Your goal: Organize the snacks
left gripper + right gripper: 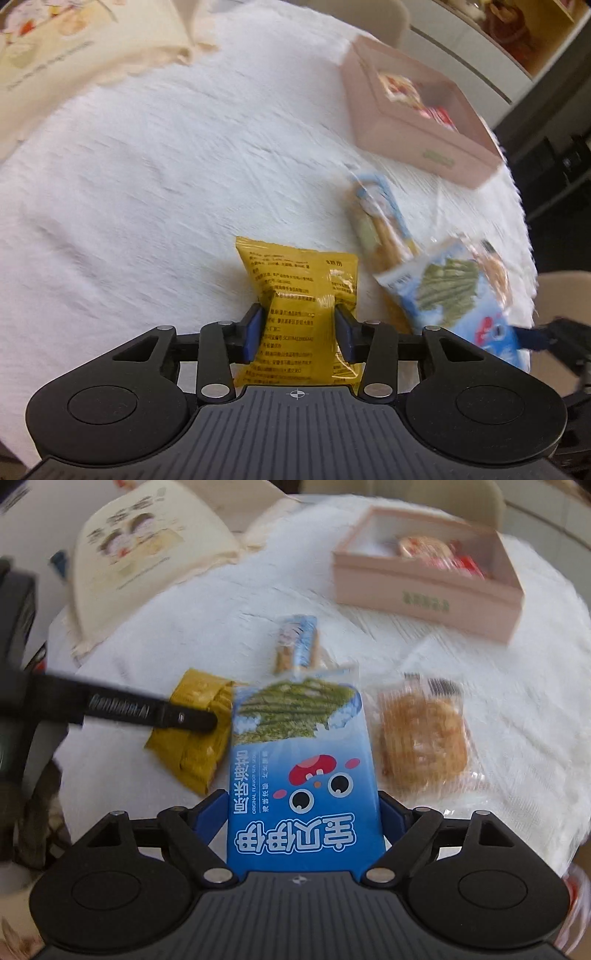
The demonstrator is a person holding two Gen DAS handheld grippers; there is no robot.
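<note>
Left gripper (299, 334): blue pads pinch the yellow packet (303, 295) at its waist; the film bulges between them, so the hold looks firm.
Right gripper (303, 812): clamped on the blue seaweed pack (301, 775) by its long edges, top end pointing away over the table.
Pink box (424, 587): open, at the far right of the white tablecloth (147, 184), already holding red-and-orange wrapped snacks.
Loose snacks: a slim blue-wrapped stick (297, 644) and a clear-wrapped round cake (423, 733) lie flat between the grippers and the box.
Step in hand: judged as carrying both packs to the box.
How to do it well: go one hand at a time, since the rim is narrow; lift clear over the near wall, lower flat into the bare left half, then let go.
Risk: the two grippers sit close together; the blue pack may clip the other finger (155, 714).
</note>
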